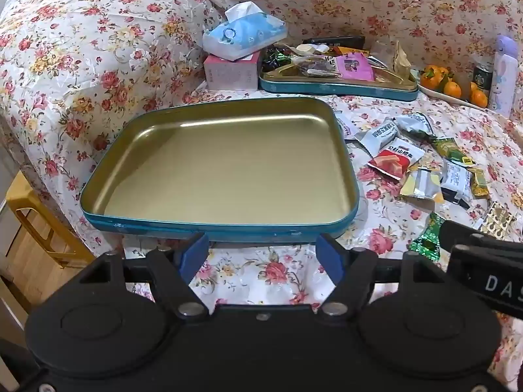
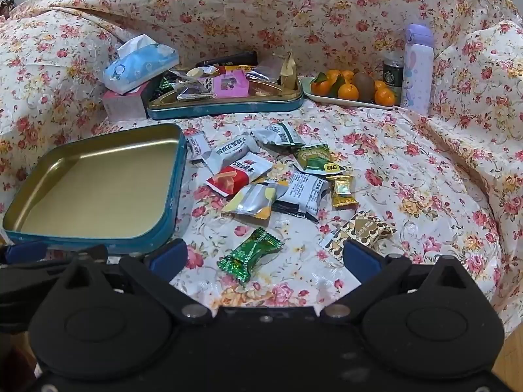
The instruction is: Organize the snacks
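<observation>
Both grippers, left gripper [image 1: 263, 254] and right gripper [image 2: 264, 258], hung with jaws apart, holding nothing. Green candy [image 2: 250, 256] lay just ahead of the right one, beside the bare tin tray [image 2: 178, 176]. Best pinched across its middle, clear of the cloth.

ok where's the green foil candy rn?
Right wrist view: green foil candy lies on the floral cloth between the open right gripper fingers, right of the empty blue tin, near the heart-print packet.
</observation>
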Available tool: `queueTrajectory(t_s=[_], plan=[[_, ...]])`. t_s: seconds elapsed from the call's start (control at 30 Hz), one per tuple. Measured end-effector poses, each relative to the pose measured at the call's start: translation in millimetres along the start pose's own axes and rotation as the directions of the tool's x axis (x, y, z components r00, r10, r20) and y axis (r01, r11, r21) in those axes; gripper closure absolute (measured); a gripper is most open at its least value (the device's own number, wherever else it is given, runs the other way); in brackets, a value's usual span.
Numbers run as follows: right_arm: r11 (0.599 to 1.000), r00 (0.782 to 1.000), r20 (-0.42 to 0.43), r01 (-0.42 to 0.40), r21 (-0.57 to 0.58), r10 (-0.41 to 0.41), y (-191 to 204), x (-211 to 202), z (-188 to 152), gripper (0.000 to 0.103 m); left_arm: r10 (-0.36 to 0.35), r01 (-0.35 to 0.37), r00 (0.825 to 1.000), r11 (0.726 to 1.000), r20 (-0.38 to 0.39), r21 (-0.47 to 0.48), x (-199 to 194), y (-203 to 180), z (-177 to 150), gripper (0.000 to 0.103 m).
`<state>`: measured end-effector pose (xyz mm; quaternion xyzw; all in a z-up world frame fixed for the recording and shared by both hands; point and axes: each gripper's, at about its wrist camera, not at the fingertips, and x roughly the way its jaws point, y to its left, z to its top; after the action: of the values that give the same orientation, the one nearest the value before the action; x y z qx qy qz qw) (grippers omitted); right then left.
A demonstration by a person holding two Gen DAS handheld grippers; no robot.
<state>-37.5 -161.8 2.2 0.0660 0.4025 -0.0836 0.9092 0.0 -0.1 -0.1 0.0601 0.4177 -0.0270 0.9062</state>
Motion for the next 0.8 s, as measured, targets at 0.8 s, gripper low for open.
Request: queueTrajectory(t_s=[0.8], plan=[[1.0, 1.0, -0.004, -0.001, -0.001, 0.001, 0.6, 0.4, 0.7, 0.0, -0.004, 0.004, 1.0, 1.0, -0.005, -0.001, 1.1, 3.9, -2.7, 0.03]])
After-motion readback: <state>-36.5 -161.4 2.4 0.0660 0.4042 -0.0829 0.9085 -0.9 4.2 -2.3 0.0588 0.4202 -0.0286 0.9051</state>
